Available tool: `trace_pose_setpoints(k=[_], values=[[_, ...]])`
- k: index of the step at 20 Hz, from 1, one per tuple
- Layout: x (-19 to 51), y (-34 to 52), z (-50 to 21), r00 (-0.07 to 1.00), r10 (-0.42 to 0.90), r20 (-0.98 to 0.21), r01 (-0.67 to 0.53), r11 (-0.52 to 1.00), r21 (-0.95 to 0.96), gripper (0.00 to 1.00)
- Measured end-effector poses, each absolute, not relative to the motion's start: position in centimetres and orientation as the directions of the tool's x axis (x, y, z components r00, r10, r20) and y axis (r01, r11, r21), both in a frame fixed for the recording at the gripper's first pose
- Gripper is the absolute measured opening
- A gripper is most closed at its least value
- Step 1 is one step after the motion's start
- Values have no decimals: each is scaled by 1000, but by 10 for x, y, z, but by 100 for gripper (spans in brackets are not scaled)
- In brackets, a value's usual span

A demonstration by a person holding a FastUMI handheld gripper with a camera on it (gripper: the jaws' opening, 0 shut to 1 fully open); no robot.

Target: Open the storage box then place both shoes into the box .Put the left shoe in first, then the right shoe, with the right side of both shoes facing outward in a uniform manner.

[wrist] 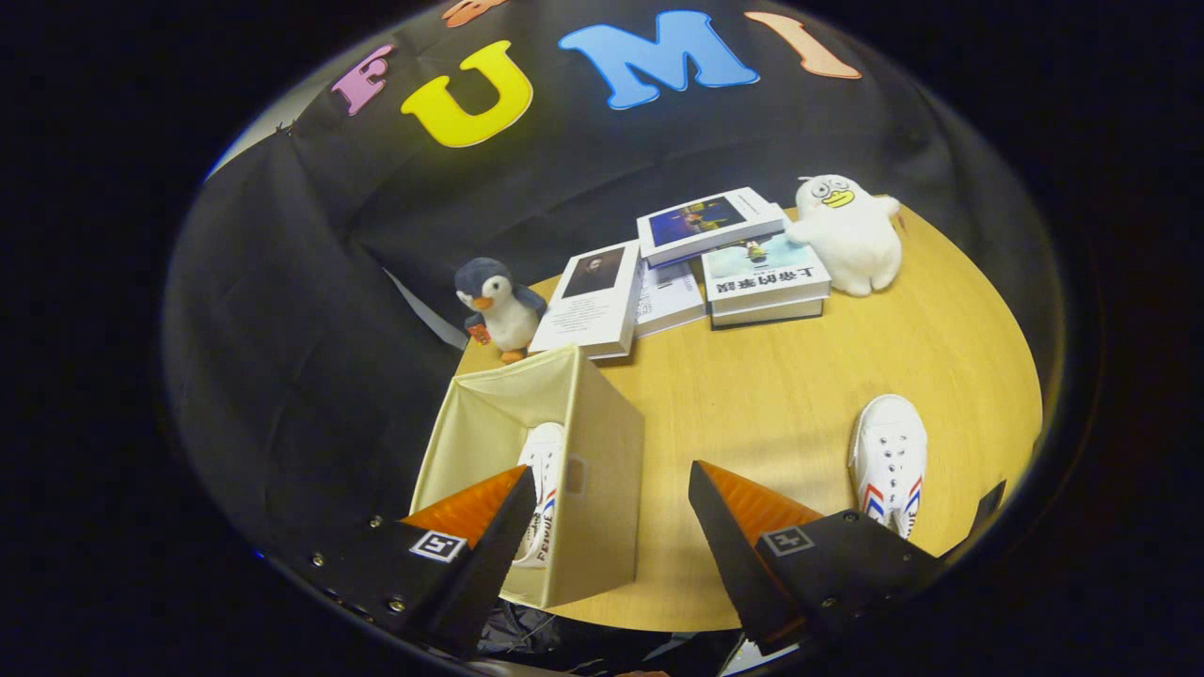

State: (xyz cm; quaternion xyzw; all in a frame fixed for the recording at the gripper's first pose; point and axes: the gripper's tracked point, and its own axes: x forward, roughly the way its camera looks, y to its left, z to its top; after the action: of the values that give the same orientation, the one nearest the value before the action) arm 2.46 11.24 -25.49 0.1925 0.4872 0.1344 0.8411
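Black cloth hangs as the booth wall behind a round wooden table (781,395), whose near edge is cut off behind the gripper.

Furthest left on the table stands a small penguin plush (499,306), upright, just beyond the far corner of the storage box (602,489). The box is pale fabric, open at the top, set at the table's left edge with one side wall facing the fingers; a small handle slot shows in that wall. Inside it one white shoe (544,470) stands against the wall, but the left finger covers much of it and only part of the upper and a red-and-blue striped side can be made out. Which side of the shoe faces outward is hard to tell.

The gripper (611,503) hovers above the box's near side with its fingers spread wide apart and nothing between them but the box wall and bare table.

Beyond the box lie several books (687,263), overlapping in a loose pile. Just to their right sits a white duck plush (851,230), touching the pile's corner.

Right of the right finger the second white shoe (889,461) lies on the table, toe pointing away, its heel end hidden behind the gripper body.
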Motion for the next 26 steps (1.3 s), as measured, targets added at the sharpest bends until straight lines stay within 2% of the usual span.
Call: trace_pose_setpoints(k=[13, 26], values=[[-8, -33, -316, 481, 215, -850, 105, 948, 300, 98], [-46, -110, -406, 301, 47, -953, 160, 982, 99, 99]])
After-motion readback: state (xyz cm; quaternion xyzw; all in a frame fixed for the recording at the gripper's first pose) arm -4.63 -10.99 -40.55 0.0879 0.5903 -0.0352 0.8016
